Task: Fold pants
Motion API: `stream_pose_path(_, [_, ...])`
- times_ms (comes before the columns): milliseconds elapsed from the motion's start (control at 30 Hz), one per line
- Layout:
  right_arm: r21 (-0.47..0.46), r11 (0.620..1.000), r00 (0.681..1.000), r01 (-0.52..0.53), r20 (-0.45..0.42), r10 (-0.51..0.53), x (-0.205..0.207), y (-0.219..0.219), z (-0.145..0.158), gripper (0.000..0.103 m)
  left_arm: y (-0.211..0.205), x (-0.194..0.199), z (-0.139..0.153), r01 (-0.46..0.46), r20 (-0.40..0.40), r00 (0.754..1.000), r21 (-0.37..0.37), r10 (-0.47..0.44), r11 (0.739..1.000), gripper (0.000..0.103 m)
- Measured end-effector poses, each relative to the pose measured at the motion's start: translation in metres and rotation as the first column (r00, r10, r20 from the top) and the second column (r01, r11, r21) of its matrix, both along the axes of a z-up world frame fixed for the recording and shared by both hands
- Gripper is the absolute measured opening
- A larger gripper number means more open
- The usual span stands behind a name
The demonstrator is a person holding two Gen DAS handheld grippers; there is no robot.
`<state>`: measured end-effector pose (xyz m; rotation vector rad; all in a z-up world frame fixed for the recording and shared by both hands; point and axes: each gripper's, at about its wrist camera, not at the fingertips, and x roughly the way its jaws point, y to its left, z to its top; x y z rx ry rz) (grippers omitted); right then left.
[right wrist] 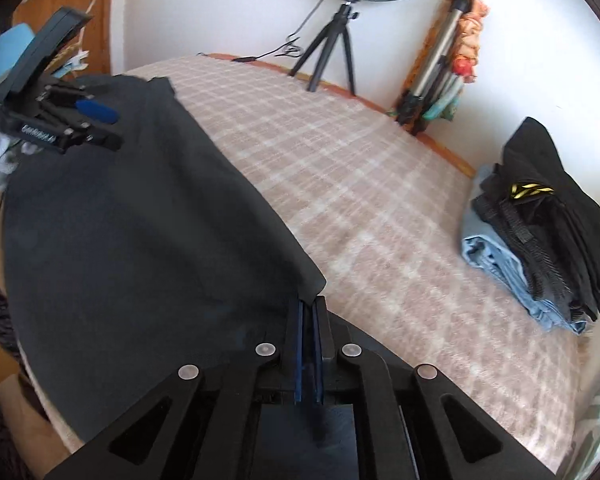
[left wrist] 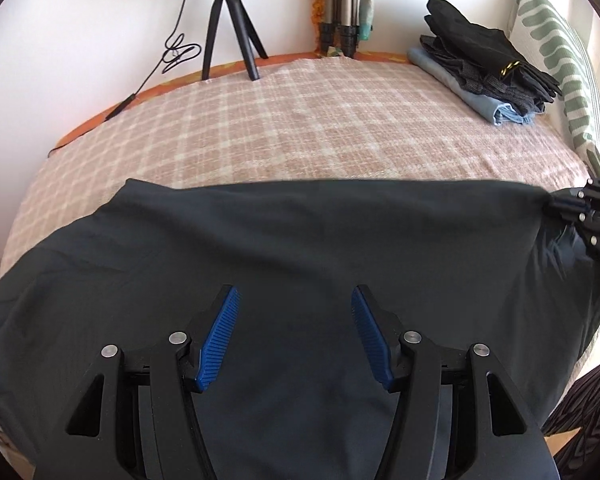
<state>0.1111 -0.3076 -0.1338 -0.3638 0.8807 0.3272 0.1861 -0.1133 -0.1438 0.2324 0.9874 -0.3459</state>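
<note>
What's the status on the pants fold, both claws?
Right claw shut on corner of dark pants. Left claw open, hanging over the cloth, gripping nothing. Pants spread on checked blanket. Folded clothes pile off to the side, nothing blocking.

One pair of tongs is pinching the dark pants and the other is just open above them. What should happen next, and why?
Probably lower and close the left tongs on the pants: the right tongs already pinch one corner, and a fold likely needs both.

No text, brand or number can be read. The left gripper (right wrist: 100, 120) carries a small white marking, too blurred to read.
</note>
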Motion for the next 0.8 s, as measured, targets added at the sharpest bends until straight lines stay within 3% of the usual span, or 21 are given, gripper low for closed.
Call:
stream_pose_path(67, [0.053,0.998,0.995,0.027,-0.094,-0.022,0.017,-0.008,-0.002,0.007,0.006,0.001,-0.002,-0.018,-0.015,1.000,-0.017,0.018,1.000,0.058])
stream_pose_path(133, [0.075,0.997,0.996,0.033,-0.089,-0.027,0.018,-0.015,0.004,0.024,0.008,-0.001,-0.001,-0.019,-0.011,1.000,-0.029,0.019,0.999,0.058])
stream_pose_path(200, [0.127,0.990,0.996,0.062,-0.070,-0.053,0.012,-0.030,0.018,0.035,0.004,-0.003,0.001,-0.008,-0.006,1.000,-0.037,0.008,0.999,0.058])
stream_pose_path(333, [0.251,0.949,0.982,0.188,-0.058,-0.179,-0.011,-0.080,0.045,0.038,-0.012,-0.014,0.009,0.043,-0.001,0.999,-0.069,-0.043,0.997,0.058])
stream_pose_path(467, [0.312,0.884,0.937,0.348,-0.081,-0.340,-0.049,-0.139,0.051,0.040,-0.048,-0.031,0.018,0.144,0.010,0.990,-0.110,-0.144,0.983,0.058])
stream_pose_path(600, [0.339,0.782,0.851,0.522,-0.143,-0.506,-0.078,-0.193,0.033,0.041,-0.099,-0.049,0.017,0.271,0.009,0.962,-0.111,-0.272,0.956,0.058])
stream_pose_path(667, [0.359,0.742,0.821,0.567,-0.170,-0.545,-0.084,-0.212,0.023,0.045,-0.123,-0.055,0.015,0.316,0.002,0.948,-0.120,-0.318,0.941,0.058])
stream_pose_path(700, [0.374,0.724,0.812,0.580,-0.191,-0.552,-0.086,-0.220,0.017,0.052,-0.135,-0.060,0.014,0.338,-0.001,0.940,-0.118,-0.341,0.934,0.058])
stream_pose_path(800, [0.428,0.680,0.800,0.596,-0.247,-0.546,-0.087,-0.235,0.002,0.055,-0.163,-0.074,0.009,0.394,0.016,0.919,-0.082,-0.394,0.916,0.058])
